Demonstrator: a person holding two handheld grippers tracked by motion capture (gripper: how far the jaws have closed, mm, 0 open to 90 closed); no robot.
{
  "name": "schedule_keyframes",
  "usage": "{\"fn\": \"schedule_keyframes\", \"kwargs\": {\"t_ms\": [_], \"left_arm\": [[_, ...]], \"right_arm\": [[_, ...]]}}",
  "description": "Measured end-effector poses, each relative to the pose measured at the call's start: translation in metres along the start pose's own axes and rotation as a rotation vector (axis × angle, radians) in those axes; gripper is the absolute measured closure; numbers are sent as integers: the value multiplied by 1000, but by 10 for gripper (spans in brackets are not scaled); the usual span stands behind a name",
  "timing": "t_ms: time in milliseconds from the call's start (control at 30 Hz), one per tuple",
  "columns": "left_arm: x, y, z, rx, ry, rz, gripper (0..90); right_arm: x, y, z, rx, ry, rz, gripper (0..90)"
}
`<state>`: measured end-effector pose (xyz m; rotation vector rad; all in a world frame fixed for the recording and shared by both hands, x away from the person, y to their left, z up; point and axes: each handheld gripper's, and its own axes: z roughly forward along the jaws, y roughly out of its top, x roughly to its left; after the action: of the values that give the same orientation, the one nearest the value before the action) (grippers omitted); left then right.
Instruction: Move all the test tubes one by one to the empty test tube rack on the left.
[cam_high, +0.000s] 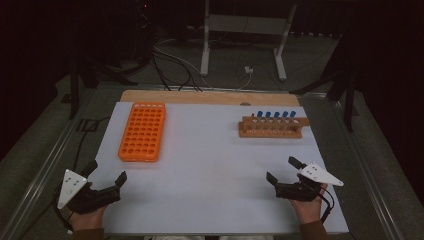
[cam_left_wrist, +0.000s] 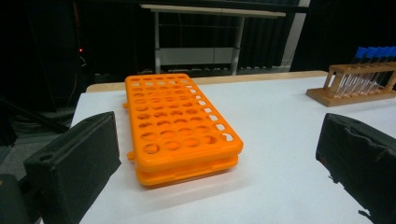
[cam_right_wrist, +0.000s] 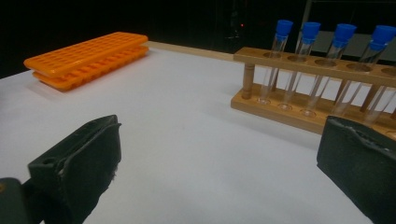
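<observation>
- Right now we hold both grippers low at the near edge of the white surface (cam_high: 210, 165), well apart from everything on it.
- Left gripper (cam_high: 107, 179): jaws spread wide, nothing between them. It points at the orange rack (cam_high: 143, 131), which lies flat on the left part of the surface.
- Right gripper (cam_high: 282, 169): jaws spread wide too, empty. It faces the wooden rack (cam_high: 271, 127) at the far right, so we judge this hand is lined up to fetch a tube.
- Test tubes (cam_high: 276, 117): clear glass with blue caps, standing in a row in the wooden rack, slightly tilted in the holes. In the right gripper view four caps show clearly (cam_right_wrist: 345, 33); the high view suggests five, but it is too small to be sure.
- Orange rack in the left gripper view (cam_left_wrist: 180, 126): two stacked plastic plates, a grid of round holes, all empty as far as we see.
- We read the layout as a transfer job: tubes on one side, empty rack on the other, one hand near each.
- Nothing is touched yet; we judge the work has not started.
- Beyond the surface, a wooden edge strip (cam_high: 210, 96) and cables on the floor (cam_high: 175, 62).
</observation>
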<state>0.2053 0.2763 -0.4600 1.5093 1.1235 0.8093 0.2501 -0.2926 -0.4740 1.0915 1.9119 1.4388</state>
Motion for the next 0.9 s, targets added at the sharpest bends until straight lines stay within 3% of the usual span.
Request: {"fn": "schedule_keyframes", "kwargs": {"t_ms": [533,733,900], "left_arm": [[1,1,-3,-21,38,-14,5],[1,-1,-3,-19,42,-22,5],[1,-2,-2,-11,40,-22,5]], "right_arm": [[3,2,-3,-5,-9,-7,0],[-1,13,-4,-28,3,26,0],[-6,26,-3,-39,-22,9,0]]}}
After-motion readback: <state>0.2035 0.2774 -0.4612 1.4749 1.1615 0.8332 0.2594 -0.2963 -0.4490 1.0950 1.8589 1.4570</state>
